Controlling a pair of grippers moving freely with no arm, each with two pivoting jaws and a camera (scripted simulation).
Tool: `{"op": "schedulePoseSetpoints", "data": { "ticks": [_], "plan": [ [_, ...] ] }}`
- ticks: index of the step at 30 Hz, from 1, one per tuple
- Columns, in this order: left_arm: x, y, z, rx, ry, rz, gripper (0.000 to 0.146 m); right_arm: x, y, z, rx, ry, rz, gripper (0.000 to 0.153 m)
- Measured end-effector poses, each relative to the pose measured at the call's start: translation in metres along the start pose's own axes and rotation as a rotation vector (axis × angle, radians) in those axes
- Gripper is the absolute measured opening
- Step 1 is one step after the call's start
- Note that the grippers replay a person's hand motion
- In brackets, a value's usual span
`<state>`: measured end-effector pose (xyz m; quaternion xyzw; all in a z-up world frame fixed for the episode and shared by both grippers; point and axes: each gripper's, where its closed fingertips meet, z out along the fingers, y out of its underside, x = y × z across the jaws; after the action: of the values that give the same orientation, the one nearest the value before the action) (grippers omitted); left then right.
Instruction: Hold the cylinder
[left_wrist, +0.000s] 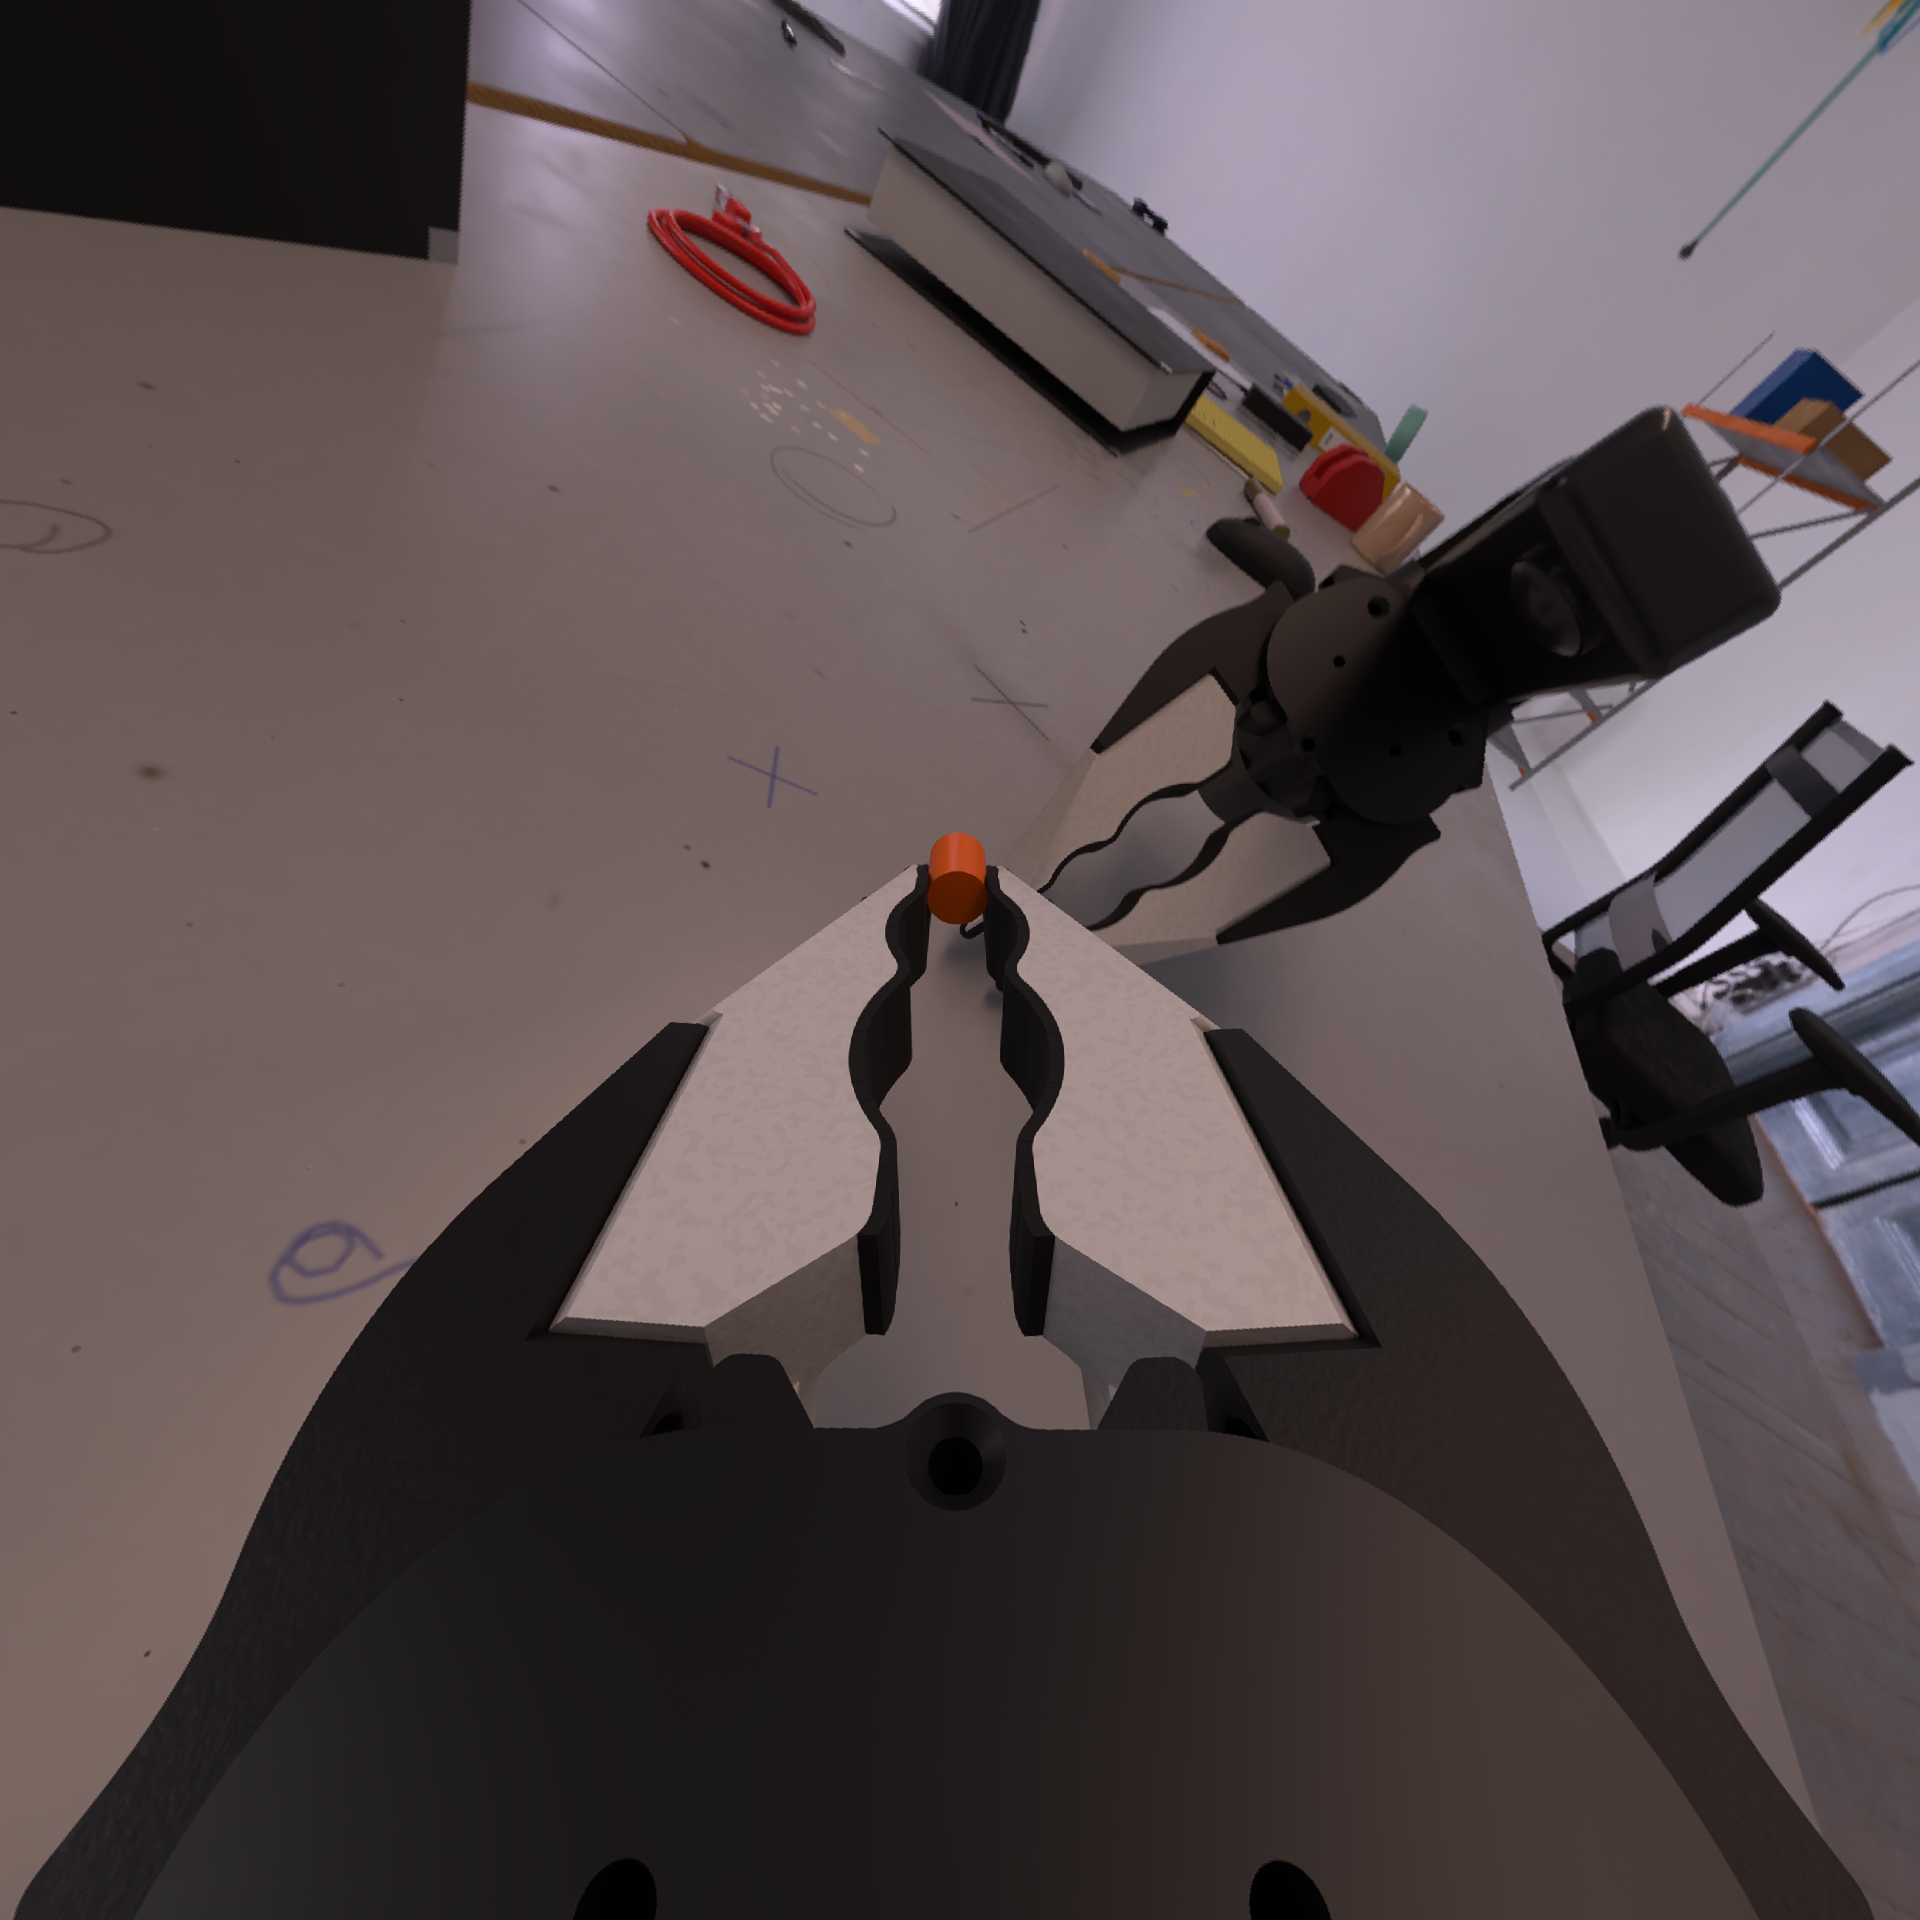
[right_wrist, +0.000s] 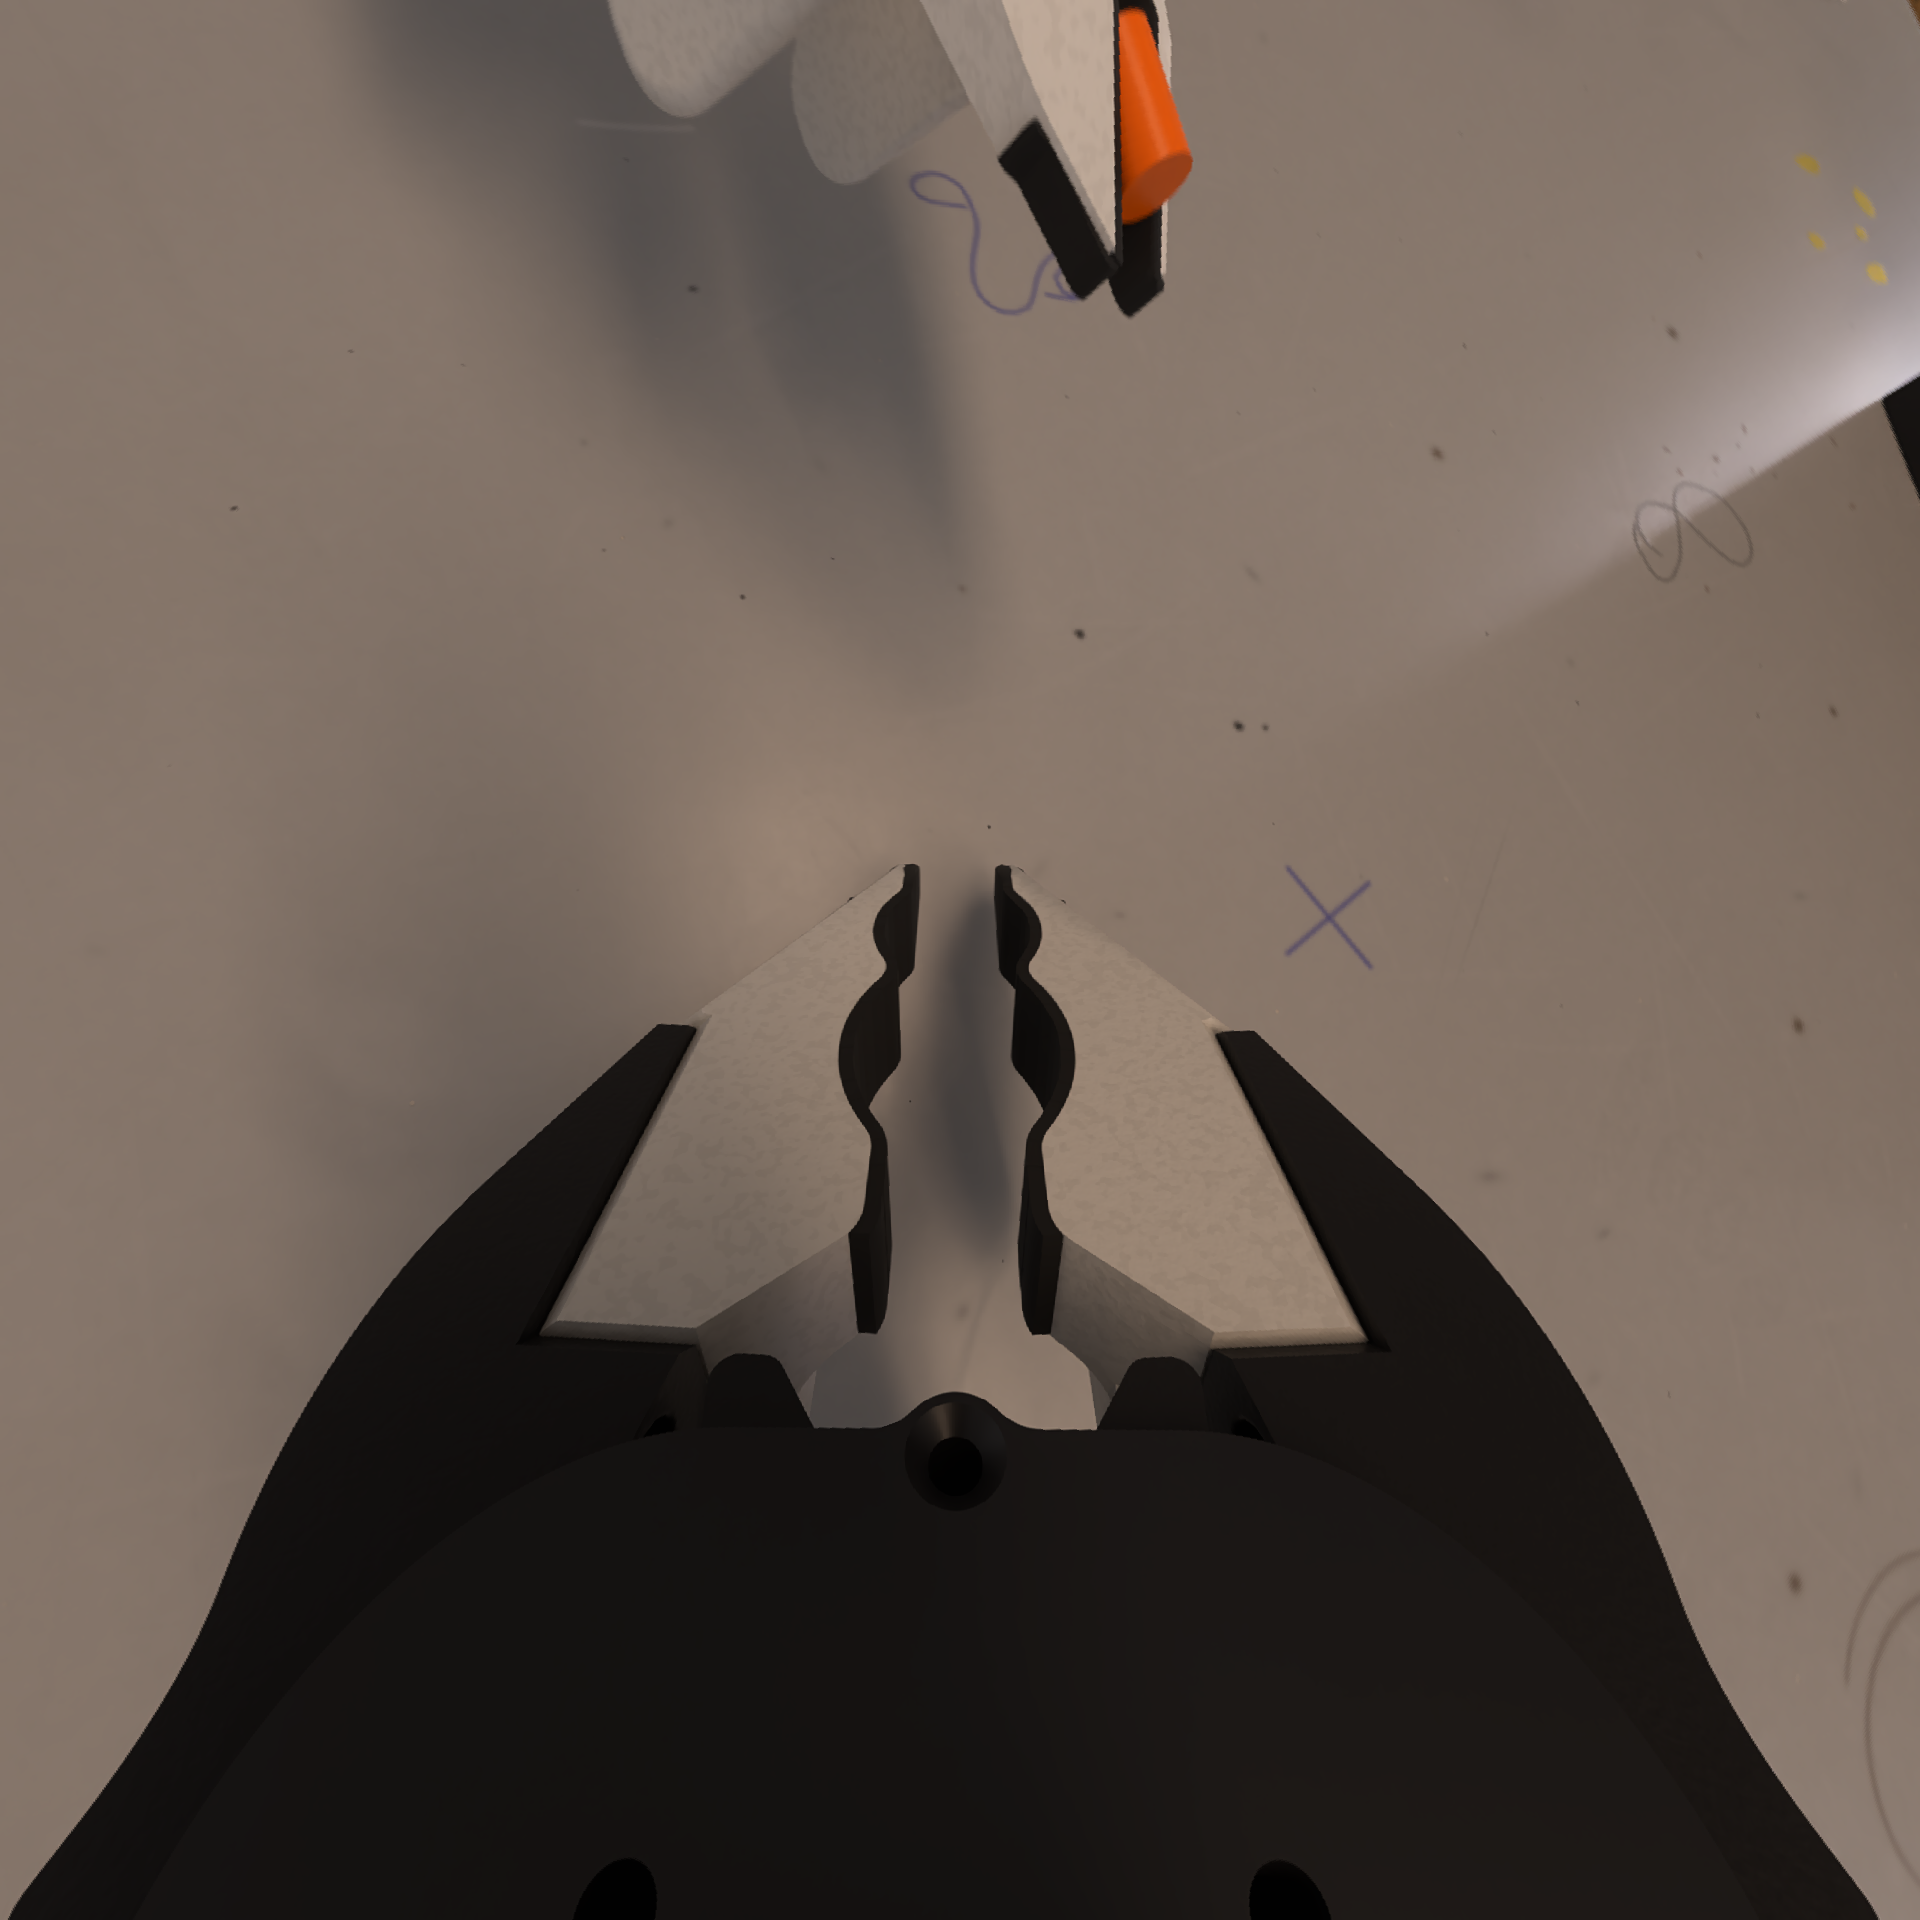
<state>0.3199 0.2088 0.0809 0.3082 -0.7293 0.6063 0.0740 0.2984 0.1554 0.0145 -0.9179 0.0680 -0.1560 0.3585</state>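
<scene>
A small orange cylinder is pinched between the fingertips of my left gripper, held above the pale floor. In the right wrist view the same cylinder sticks out sideways from the left gripper at the top edge. My right gripper has its jaws a little apart with nothing between them, over bare floor. It also shows in the left wrist view, just right of the cylinder, with its tips pointing toward it but apart from it.
A red cable coil and a long low platform lie farther off. A red container, a shelf and a black office chair stand by the wall. A blue cross marks the floor.
</scene>
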Motion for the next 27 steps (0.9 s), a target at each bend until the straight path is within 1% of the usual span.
{"op": "schedulePoseSetpoints", "data": {
  "ticks": [3, 7, 12, 17, 19, 22, 24, 27],
  "plan": [
    [0.002, 0.006, 0.001, -0.041, 0.016, 0.017, 0.009, -0.005, -0.001, 0.000, 0.030, -0.053, -0.064, 0.011],
    [0.003, 0.014, 0.003, -0.083, 0.032, 0.050, 0.009, -0.014, 0.000, -0.005, 0.075, -0.171, -0.184, 0.011],
    [0.006, 0.023, 0.006, -0.134, 0.045, 0.123, 0.009, -0.012, 0.005, -0.009, 0.117, -0.252, -0.233, 0.011],
    [0.007, 0.027, 0.005, -0.159, 0.046, 0.179, 0.009, -0.007, 0.005, -0.013, 0.153, -0.272, -0.219, 0.021],
    [0.007, 0.028, 0.005, -0.163, 0.054, 0.191, 0.009, -0.006, 0.005, -0.014, 0.159, -0.272, -0.215, 0.021],
    [0.007, 0.030, 0.005, -0.171, 0.059, 0.205, 0.009, 0.003, 0.007, -0.009, 0.137, -0.219, -0.222, 0.012],
    [0.007, 0.031, 0.005, -0.174, 0.060, 0.209, 0.009, 0.010, 0.009, -0.007, 0.122, -0.176, -0.217, 0.012],
    [0.007, 0.031, 0.005, -0.173, 0.058, 0.209, 0.009, 0.012, 0.009, -0.009, 0.137, -0.178, -0.207, 0.015]
  ]
}}
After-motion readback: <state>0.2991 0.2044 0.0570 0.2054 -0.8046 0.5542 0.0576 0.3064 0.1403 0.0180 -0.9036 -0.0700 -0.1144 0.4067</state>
